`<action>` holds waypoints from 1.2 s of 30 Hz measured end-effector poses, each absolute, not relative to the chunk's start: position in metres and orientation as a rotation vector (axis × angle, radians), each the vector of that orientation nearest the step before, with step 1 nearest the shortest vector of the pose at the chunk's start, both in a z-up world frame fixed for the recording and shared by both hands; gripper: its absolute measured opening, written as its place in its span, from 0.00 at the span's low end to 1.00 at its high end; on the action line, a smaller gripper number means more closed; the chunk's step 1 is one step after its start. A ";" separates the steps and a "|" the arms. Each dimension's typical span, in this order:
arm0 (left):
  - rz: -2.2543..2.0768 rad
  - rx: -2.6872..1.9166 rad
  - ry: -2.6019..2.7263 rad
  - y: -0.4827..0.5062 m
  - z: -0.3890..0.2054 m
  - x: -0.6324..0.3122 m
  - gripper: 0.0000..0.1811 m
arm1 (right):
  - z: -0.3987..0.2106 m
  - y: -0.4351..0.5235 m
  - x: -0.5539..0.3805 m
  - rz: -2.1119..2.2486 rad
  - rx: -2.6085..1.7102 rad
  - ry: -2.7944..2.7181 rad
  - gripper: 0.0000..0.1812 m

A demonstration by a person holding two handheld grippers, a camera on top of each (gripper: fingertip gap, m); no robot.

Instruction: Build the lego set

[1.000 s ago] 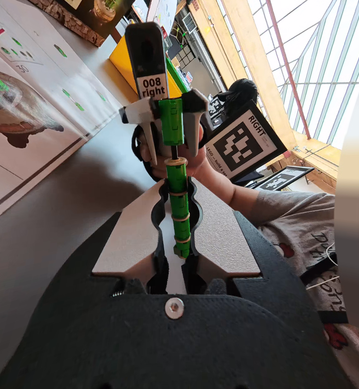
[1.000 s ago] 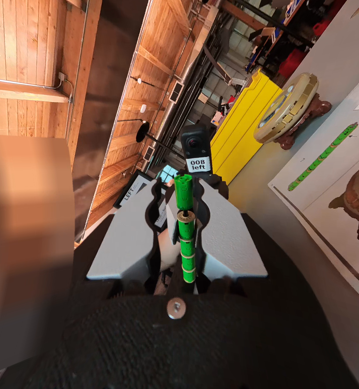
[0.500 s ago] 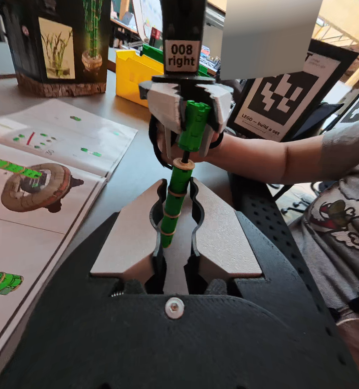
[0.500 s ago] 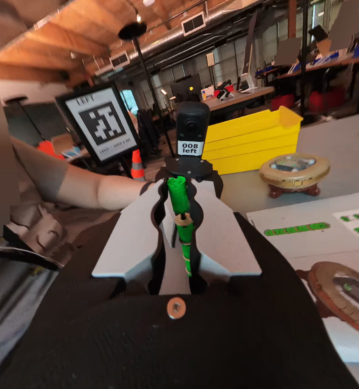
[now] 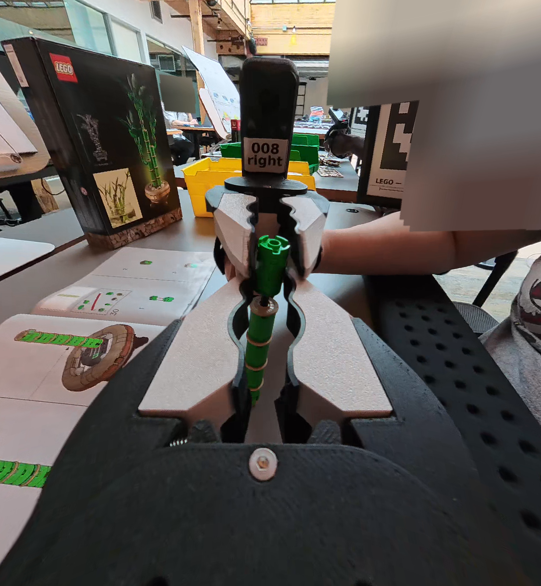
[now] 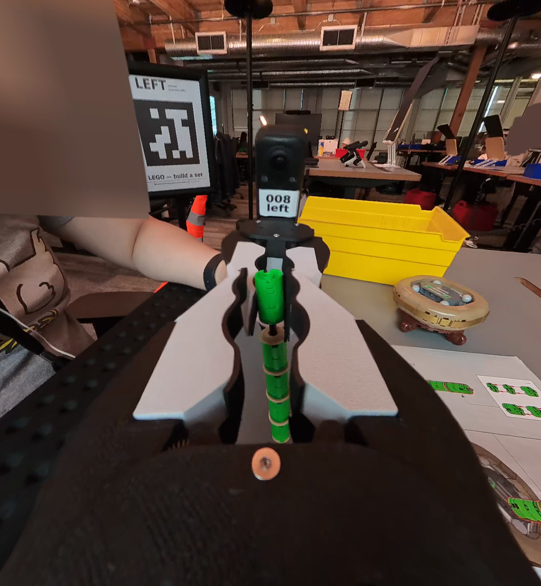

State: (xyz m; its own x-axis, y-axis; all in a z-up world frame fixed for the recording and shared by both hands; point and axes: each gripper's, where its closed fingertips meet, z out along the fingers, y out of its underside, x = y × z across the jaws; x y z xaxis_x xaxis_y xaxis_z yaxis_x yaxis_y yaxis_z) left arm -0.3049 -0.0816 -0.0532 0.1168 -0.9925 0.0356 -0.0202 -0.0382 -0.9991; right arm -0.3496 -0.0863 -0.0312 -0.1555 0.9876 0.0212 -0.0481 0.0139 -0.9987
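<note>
Grippers meet nose to nose above the open instruction booklet (image 5: 72, 364): my left gripper (image 5: 264, 304) is clenched on the ringed green bamboo stalk (image 5: 256, 352), and my right gripper (image 6: 270, 301) is grasping the loose green segment (image 6: 269, 299) sitting on the thin black axle just off the stalk's tan end ring. Beyond the booklet I see the round tan pot base (image 6: 440, 299) on its brown feet, a yellow bin (image 6: 377, 244) behind it, and the set's box (image 5: 104, 142) standing upright near the booklet's far edge.
</note>
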 end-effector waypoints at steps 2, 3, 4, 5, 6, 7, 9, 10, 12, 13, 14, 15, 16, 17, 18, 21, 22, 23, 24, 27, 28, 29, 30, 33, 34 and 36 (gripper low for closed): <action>-1.146 -1.321 1.109 -0.079 -0.053 -0.306 0.09 | -0.017 -0.084 -0.343 1.366 -1.053 -1.228 0.16; -1.140 -1.323 1.108 -0.078 -0.053 -0.306 0.09 | -0.009 -0.081 -0.338 1.381 -1.042 -1.186 0.16; -1.135 -1.324 1.109 -0.078 -0.053 -0.306 0.09 | -0.004 -0.077 -0.333 1.379 -1.049 -1.154 0.15; -1.132 -1.326 1.111 -0.078 -0.053 -0.306 0.09 | -0.002 -0.075 -0.329 1.372 -1.060 -1.157 0.10; -1.130 -1.329 1.112 -0.078 -0.054 -0.305 0.09 | -0.006 -0.078 -0.326 1.366 -1.069 -1.220 0.05; -1.123 -1.333 1.113 -0.077 -0.054 -0.304 0.09 | -0.007 -0.076 -0.325 1.354 -1.090 -1.227 0.04; -1.115 -1.337 1.119 -0.077 -0.054 -0.302 0.09 | -0.006 -0.076 -0.324 1.345 -1.107 -1.233 0.00; -1.115 -1.339 1.120 -0.077 -0.054 -0.301 0.09 | -0.007 -0.077 -0.324 1.338 -1.113 -1.238 0.00; -1.114 -1.341 1.118 -0.077 -0.054 -0.301 0.09 | -0.010 -0.080 -0.327 1.314 -1.128 -1.257 0.00; -1.115 -1.341 1.120 -0.077 -0.054 -0.300 0.09 | -0.011 -0.082 -0.329 1.305 -1.128 -1.267 0.00; -1.114 -1.342 1.118 -0.077 -0.054 -0.300 0.09 | -0.012 -0.082 -0.331 1.290 -1.136 -1.274 0.00; -1.115 -1.343 1.117 -0.076 -0.054 -0.300 0.09 | -0.014 -0.082 -0.332 1.276 -1.144 -1.287 0.00; -1.117 -1.344 1.117 -0.076 -0.054 -0.300 0.09 | -0.016 -0.081 -0.332 1.261 -1.151 -1.296 0.00; -1.118 -1.345 1.117 -0.076 -0.054 -0.300 0.09 | -0.018 -0.081 -0.333 1.249 -1.158 -1.306 0.01; -1.118 -1.345 1.117 -0.077 -0.054 -0.300 0.09 | -0.020 -0.080 -0.333 1.238 -1.170 -1.319 0.00; -1.112 -1.343 1.118 -0.077 -0.054 -0.300 0.09 | -0.022 -0.079 -0.334 1.203 -1.172 -1.334 0.00; -1.113 -1.345 1.117 -0.076 -0.054 -0.300 0.09 | -0.023 -0.078 -0.334 1.181 -1.176 -1.340 0.00; -1.115 -1.345 1.117 -0.076 -0.054 -0.300 0.09 | -0.023 -0.078 -0.334 1.164 -1.175 -1.345 0.00; -1.117 -1.346 1.117 -0.076 -0.054 -0.300 0.09 | -0.023 -0.078 -0.333 1.155 -1.177 -1.348 0.00; -1.117 -1.348 1.113 -0.076 -0.054 -0.299 0.09 | -0.024 -0.077 -0.333 1.168 -1.188 -1.346 0.01; -1.117 -1.349 1.112 -0.076 -0.054 -0.299 0.09 | -0.024 -0.077 -0.333 1.177 -1.190 -1.345 0.01; -1.117 -1.350 1.111 -0.075 -0.054 -0.299 0.09 | -0.024 -0.077 -0.333 1.183 -1.195 -1.347 0.01; -1.119 -1.351 1.109 -0.075 -0.054 -0.299 0.09 | -0.024 -0.077 -0.333 1.188 -1.199 -1.354 0.01; -1.116 -1.354 1.103 -0.075 -0.054 -0.299 0.09 | -0.025 -0.077 -0.333 1.200 -1.201 -1.365 0.00; -1.115 -1.355 1.100 -0.074 -0.054 -0.299 0.09 | -0.025 -0.076 -0.334 1.201 -1.200 -1.365 0.00; -1.118 -1.361 1.094 -0.073 -0.054 -0.300 0.09 | -0.025 -0.076 -0.334 1.203 -1.205 -1.362 0.00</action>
